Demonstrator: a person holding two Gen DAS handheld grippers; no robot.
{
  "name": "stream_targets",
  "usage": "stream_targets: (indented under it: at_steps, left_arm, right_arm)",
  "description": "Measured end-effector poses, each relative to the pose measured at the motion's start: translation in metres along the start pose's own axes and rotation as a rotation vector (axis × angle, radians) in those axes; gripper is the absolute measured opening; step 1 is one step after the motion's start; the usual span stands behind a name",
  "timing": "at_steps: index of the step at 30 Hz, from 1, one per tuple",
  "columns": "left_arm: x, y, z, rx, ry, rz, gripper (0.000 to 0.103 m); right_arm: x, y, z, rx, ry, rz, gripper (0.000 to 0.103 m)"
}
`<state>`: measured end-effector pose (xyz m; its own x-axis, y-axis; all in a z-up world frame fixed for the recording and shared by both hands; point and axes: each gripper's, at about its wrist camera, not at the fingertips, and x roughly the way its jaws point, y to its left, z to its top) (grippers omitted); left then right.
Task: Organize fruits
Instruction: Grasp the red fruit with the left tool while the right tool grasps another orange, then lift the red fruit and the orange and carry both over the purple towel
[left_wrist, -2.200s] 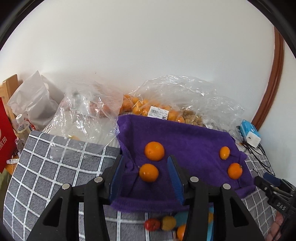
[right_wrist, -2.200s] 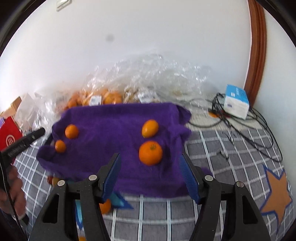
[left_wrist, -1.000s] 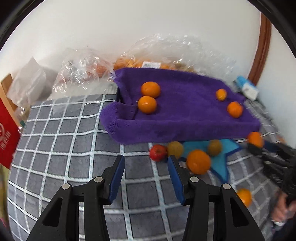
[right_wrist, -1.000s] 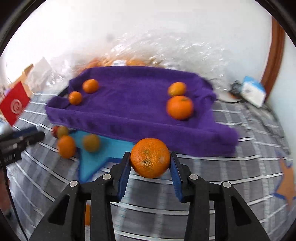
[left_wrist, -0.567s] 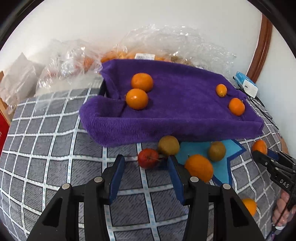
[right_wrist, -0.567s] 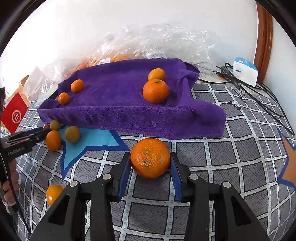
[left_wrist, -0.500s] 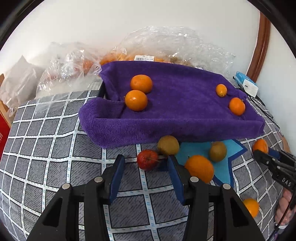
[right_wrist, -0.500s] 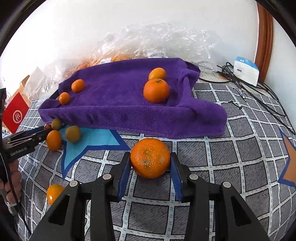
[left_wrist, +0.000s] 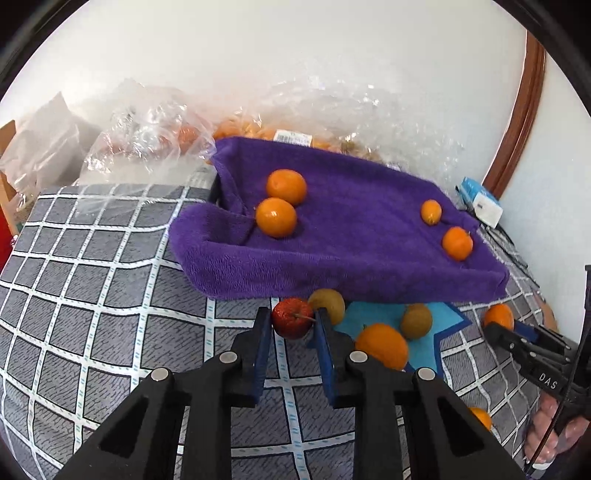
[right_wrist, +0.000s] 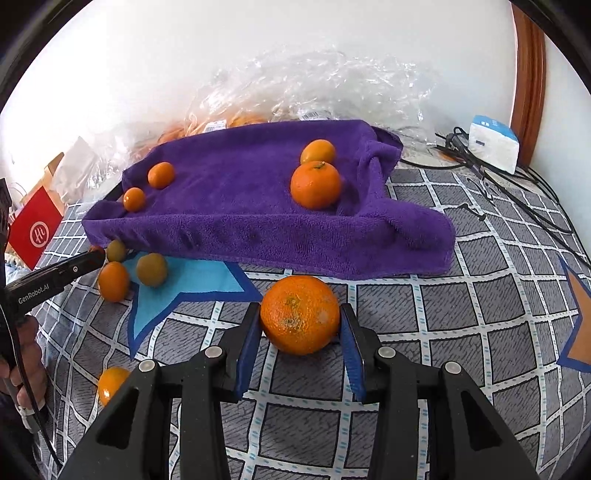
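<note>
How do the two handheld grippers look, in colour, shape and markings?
Both are black plastic with silver screws and flat blue pads. The left gripper carries white "GenRobot.AI" lettering on its side, the right gripper "DAS". A thin black cable runs from each.

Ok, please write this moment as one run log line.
left hand-held gripper: shut on red fruit | right hand-held gripper: shut on big orange

"GenRobot.AI" in white on the black arm of the left gripper (right_wrist: 94, 258), "DAS" in white on the right gripper (left_wrist: 504, 330) — same black plastic, white circled logo on red card (right_wrist: 35, 227), bag barcode labels illegible
</note>
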<state>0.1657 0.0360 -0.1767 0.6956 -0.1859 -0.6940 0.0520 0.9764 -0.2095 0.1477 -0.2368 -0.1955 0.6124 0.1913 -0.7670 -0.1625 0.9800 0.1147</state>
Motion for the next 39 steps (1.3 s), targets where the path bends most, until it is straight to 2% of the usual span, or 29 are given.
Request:
stream_targets:
  at_steps: [13,17,19,22,26,31,35,39]
  left_arm:
    - [-0.019,0.003,0.001,-0.015,-0.098,-0.010,0.023]
    - [-0.028,0.004,0.004,0.002,-0.154,0.025,0.023]
    - [-0.030,0.010,0.006,-0.028,-0.155,0.009,0.023]
    - [-0.034,0.015,0.010,-0.041,-0.148,0.041,0.023]
    - [-0.054,0.017,0.020,-0.045,-0.177,0.028,0.023]
    - [-0.079,0.007,0.045,0.008,-0.260,0.039,0.023]
    - [-0.075,0.002,0.065,0.011,-0.267,0.041,0.023]
    - [-0.057,0.002,0.084,-0.015,-0.258,0.061,0.023]
  right_arm:
    - [-0.009,0.002,0.000,-0.002,-0.046,0.030,0.041]
    - [-0.009,0.001,0.002,0.001,-0.054,0.043,0.041]
    - [-0.011,-0.001,0.003,0.015,-0.056,0.046,0.041]
    - [-0.016,-0.003,0.007,0.037,-0.065,0.049,0.041]
    - [-0.032,-0.002,0.026,0.035,-0.105,0.046,0.041]
    - [-0.042,-0.002,0.059,0.034,-0.152,0.033,0.041]
    - [-0.032,-0.001,0.084,0.050,-0.151,0.020,0.041]
    - [-0.011,0.000,0.099,0.069,-0.111,0.040,0.041]
